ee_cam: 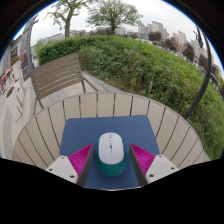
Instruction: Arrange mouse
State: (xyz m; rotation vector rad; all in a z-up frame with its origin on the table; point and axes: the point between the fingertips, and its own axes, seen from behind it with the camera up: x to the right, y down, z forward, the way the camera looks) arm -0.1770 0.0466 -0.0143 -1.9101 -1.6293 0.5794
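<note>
A white mouse with a teal rear [110, 152] lies on a dark blue mouse mat [110, 132] on a round wooden slatted table [60, 120]. My gripper [111, 160] is open, its two pink pads [81, 158] on either side of the mouse. The mouse stands between the fingers with a small gap on each side and rests on the mat. Its nose points away from me.
A wooden bench [55, 75] stands beyond the table on the left. A green hedge [140, 60] runs behind and to the right. Trees and buildings stand far off. The table edge curves round close on both sides.
</note>
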